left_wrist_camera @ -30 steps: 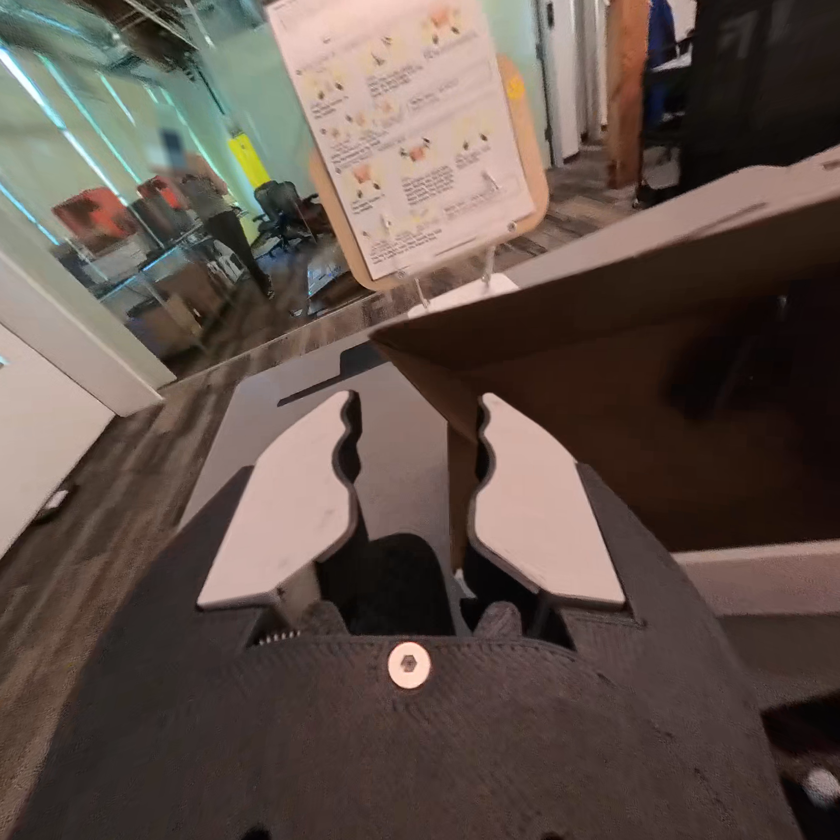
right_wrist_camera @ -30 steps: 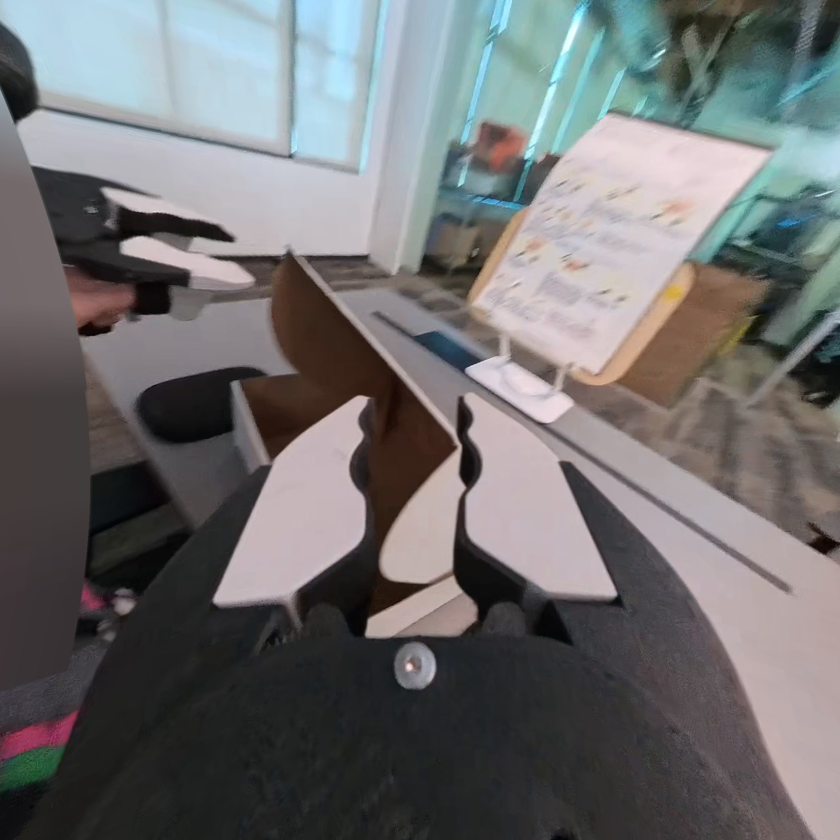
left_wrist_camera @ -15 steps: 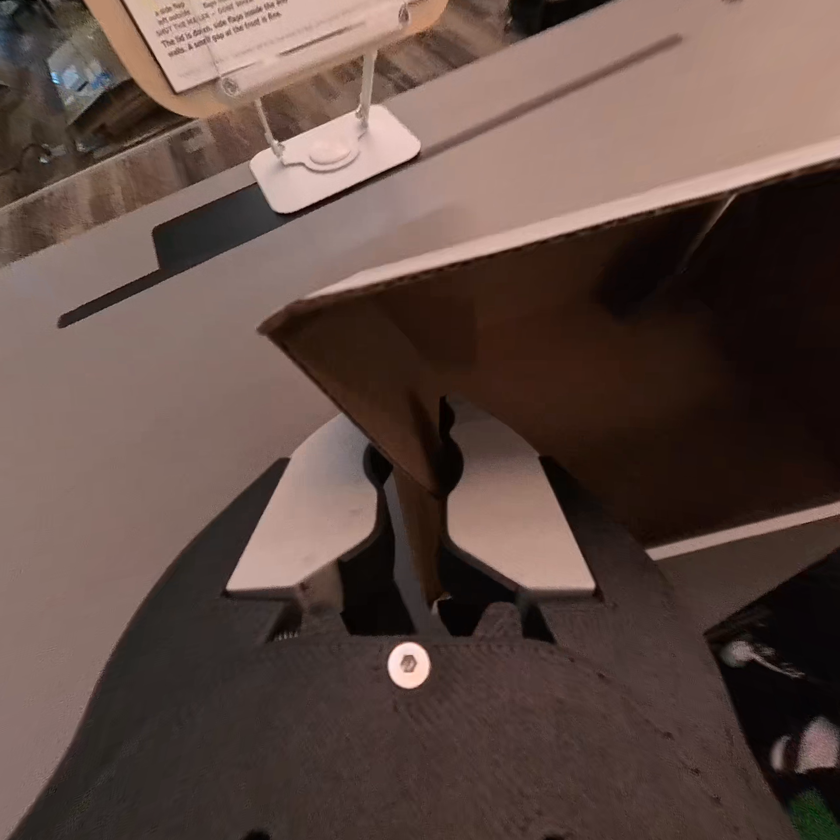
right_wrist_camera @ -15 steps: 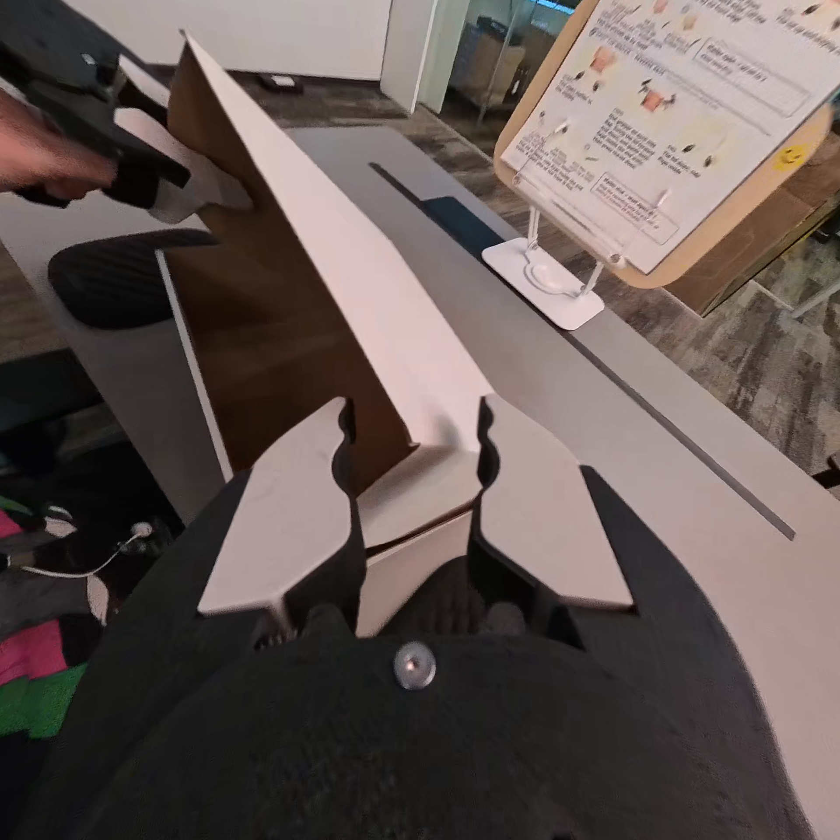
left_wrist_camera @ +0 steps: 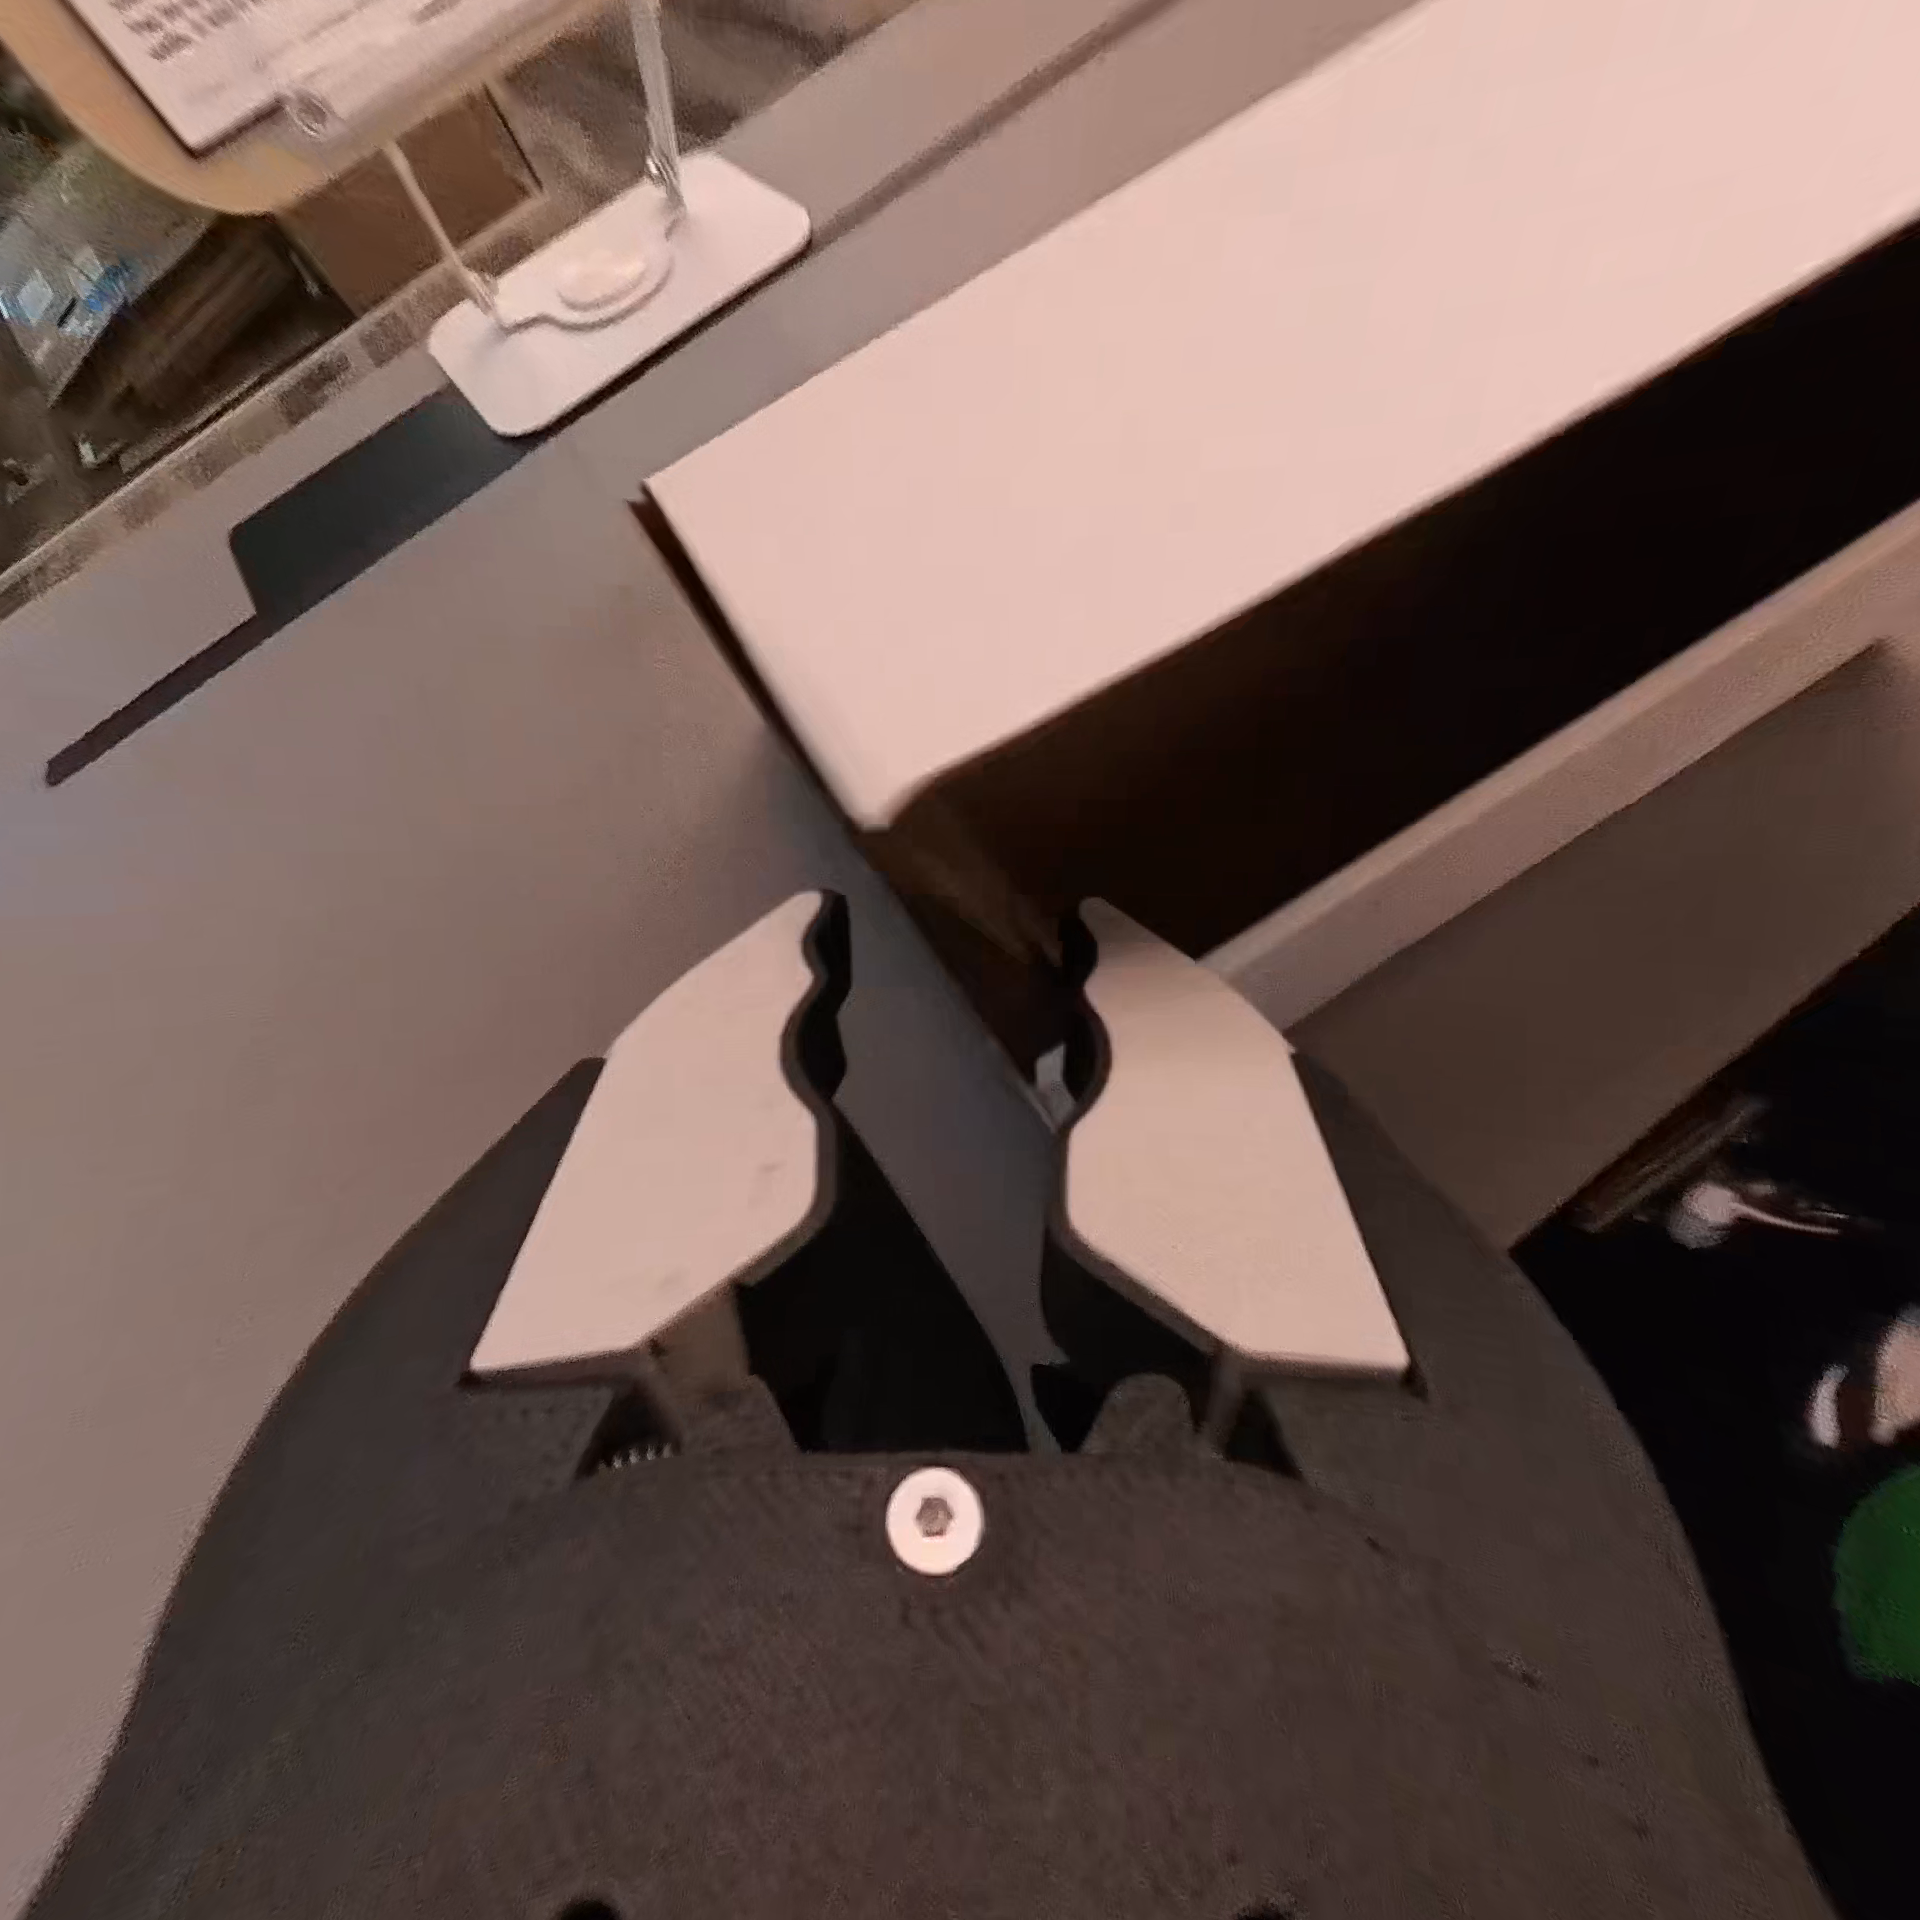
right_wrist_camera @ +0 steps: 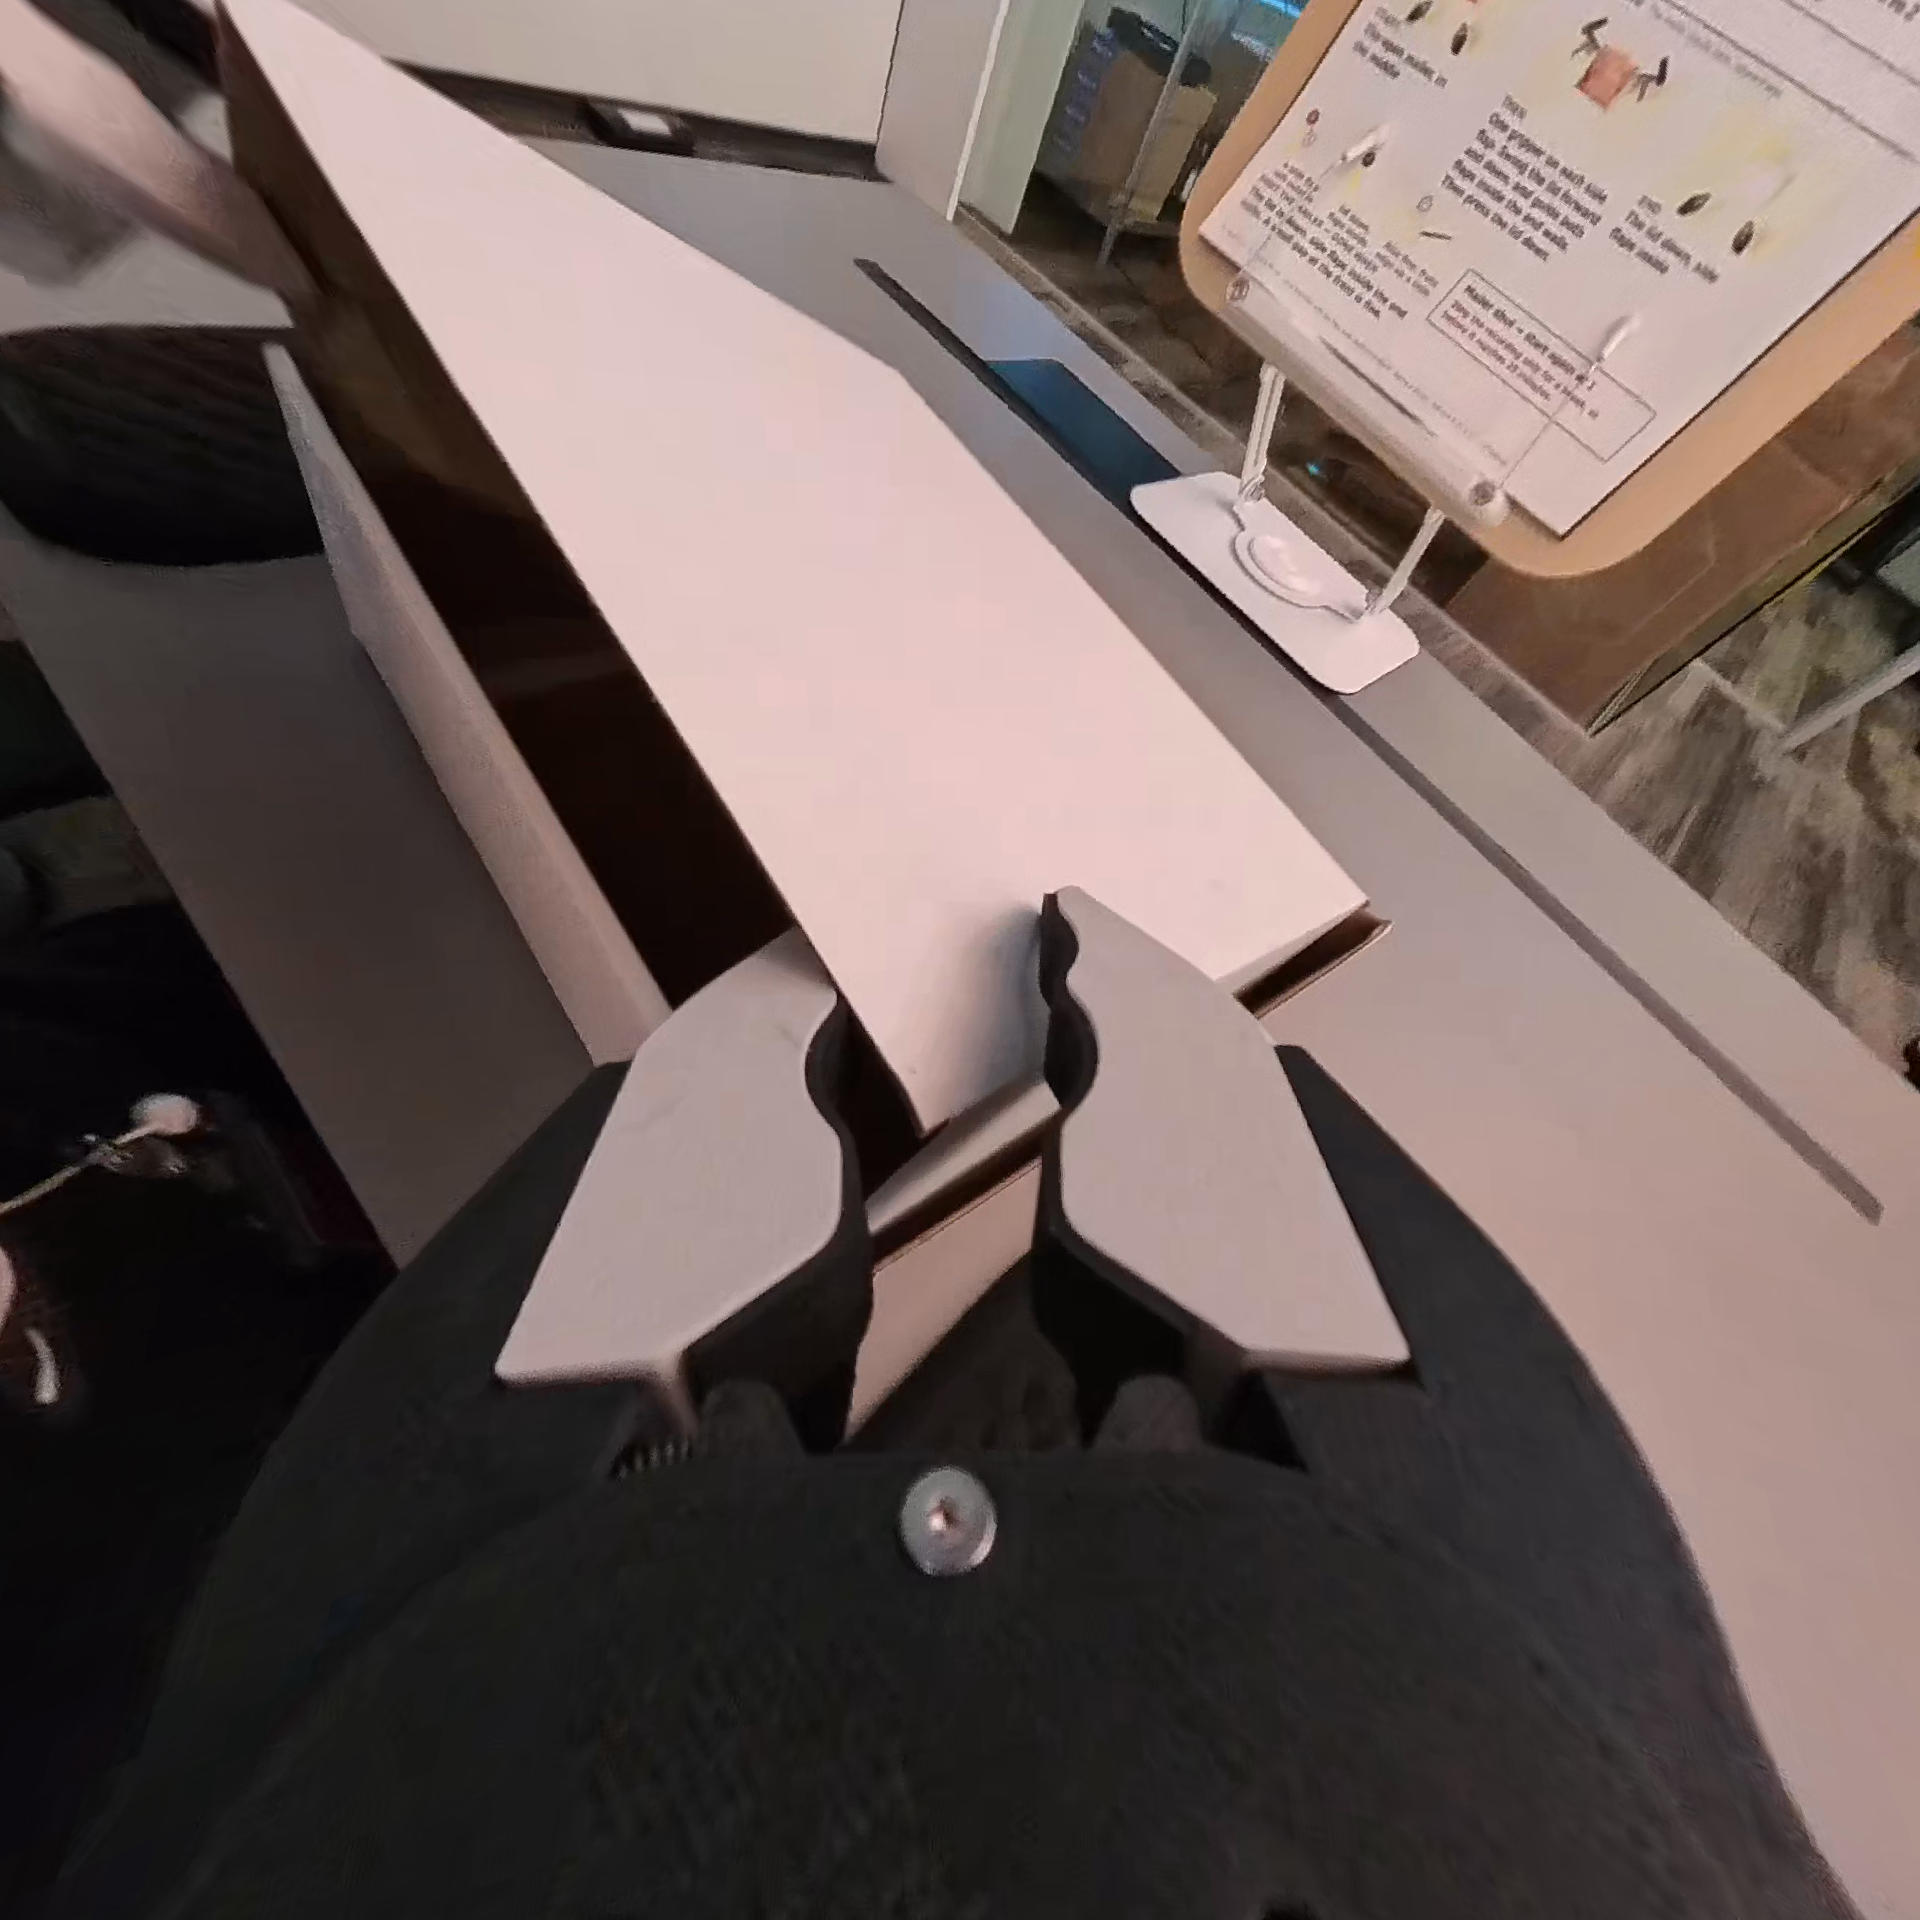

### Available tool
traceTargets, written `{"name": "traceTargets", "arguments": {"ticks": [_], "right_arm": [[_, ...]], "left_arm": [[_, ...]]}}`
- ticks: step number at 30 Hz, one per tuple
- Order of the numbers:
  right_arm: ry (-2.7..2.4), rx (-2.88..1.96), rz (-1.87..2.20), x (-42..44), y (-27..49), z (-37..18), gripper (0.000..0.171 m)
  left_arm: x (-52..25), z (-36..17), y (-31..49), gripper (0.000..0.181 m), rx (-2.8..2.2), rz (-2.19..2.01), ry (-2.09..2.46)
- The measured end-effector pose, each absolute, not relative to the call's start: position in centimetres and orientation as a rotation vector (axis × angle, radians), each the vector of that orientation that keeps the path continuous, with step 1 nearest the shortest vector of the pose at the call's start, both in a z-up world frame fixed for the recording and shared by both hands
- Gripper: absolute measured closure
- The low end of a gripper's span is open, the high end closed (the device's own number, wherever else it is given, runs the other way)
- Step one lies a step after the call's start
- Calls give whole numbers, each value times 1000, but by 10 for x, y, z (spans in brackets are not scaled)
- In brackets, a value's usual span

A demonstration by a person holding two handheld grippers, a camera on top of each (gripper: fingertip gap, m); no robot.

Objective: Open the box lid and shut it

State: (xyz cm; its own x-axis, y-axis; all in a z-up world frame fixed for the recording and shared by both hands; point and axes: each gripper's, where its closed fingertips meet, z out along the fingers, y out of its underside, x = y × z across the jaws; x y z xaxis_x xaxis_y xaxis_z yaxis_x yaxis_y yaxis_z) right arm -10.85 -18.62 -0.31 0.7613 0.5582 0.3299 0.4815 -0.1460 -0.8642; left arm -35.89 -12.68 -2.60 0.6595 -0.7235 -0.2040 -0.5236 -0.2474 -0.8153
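The cardboard box has a white lid (left_wrist_camera: pixel 1143 468) tilted low over the box, with a dark gap above the front wall (left_wrist_camera: pixel 1558 727). My left gripper (left_wrist_camera: pixel 951 914) is open at the lid's left corner, and the brown side flap (left_wrist_camera: pixel 987 914) stands loose between its fingers. In the right wrist view the lid (right_wrist_camera: pixel 779 520) slopes down over the front wall (right_wrist_camera: pixel 436 675). My right gripper (right_wrist_camera: pixel 935 935) is open around the lid's right corner. Its left finger sits partly under the lid edge, and the side flap (right_wrist_camera: pixel 956 1143) lies between the fingers.
The box stands on a grey table (left_wrist_camera: pixel 312 935) close to its near edge (left_wrist_camera: pixel 1507 1091). A sign board (right_wrist_camera: pixel 1558 260) on a white stand (right_wrist_camera: pixel 1278 561) stands behind the box, also in the left wrist view (left_wrist_camera: pixel 613 281). A black pad (right_wrist_camera: pixel 135 457) lies past the box's far end.
The lid has swung down from steeply raised to nearly flat over the box. My left gripper was shut on the side flap half a second ago and has opened.
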Motion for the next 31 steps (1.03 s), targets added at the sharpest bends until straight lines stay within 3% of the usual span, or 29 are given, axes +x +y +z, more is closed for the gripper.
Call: {"name": "traceTargets", "arguments": {"ticks": [1,5,9,12,18,25,31], "right_arm": [[-821,-1768,75,-109,-185,-7,138],[-841,-1718,71,-107,-177,-21,137],[-804,-1678,122,-104,-170,-19,137],[-778,-1671,148,-103,-169,-12,138],[-779,-1692,149,-104,-167,-2,139],[-781,-1710,47,-92,-156,31,153],[-732,-1889,162,-89,-125,73,151]], "left_arm": [[-366,-16,-131,139,-1903,-322,942],[-380,26,-127,131,-1803,-537,740],[-374,-5,-117,103,-1956,-503,805],[-350,-27,-124,103,-1988,-585,865],[-320,-46,-111,142,-1938,-547,800],[-343,-14,-80,170,-1796,120,905],[-343,29,-57,174,-1952,21,926]]}}
